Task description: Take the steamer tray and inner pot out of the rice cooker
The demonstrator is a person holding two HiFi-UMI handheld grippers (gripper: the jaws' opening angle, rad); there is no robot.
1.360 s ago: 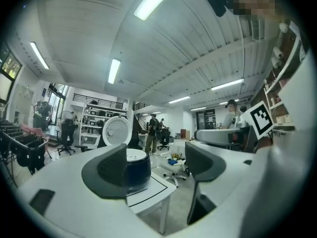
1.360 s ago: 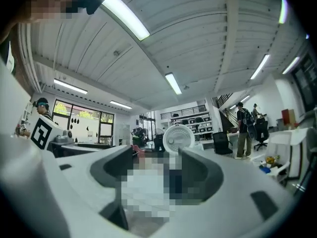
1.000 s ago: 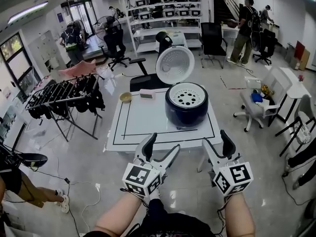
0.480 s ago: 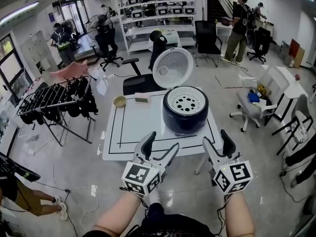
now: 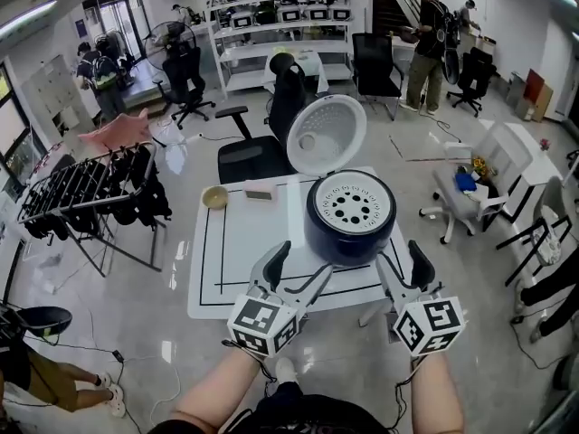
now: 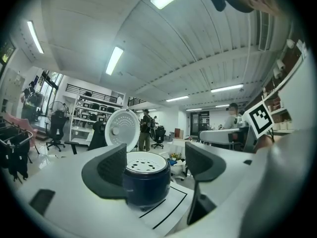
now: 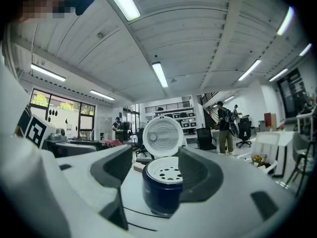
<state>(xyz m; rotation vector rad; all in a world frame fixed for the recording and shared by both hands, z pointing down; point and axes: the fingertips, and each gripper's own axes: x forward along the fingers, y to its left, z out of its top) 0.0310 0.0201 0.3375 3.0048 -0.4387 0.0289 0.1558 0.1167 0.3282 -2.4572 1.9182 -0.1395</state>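
Note:
A dark blue rice cooker stands on the right part of a white table, its white lid swung up behind it. A white perforated steamer tray lies in its top; the inner pot is hidden below. My left gripper is open in front of the table's near edge, short of the cooker. My right gripper is open too, near the table's right front corner. Both gripper views frame the cooker between empty jaws, with the tray on top.
A small bowl and a flat box sit at the table's far left. A black office chair stands behind the table, a clothes rack to the left, a white chair to the right. People stand at the back.
The table and cooker have drawn closer and lower in the head view as I step forward. Both grippers stay open and keep their place.

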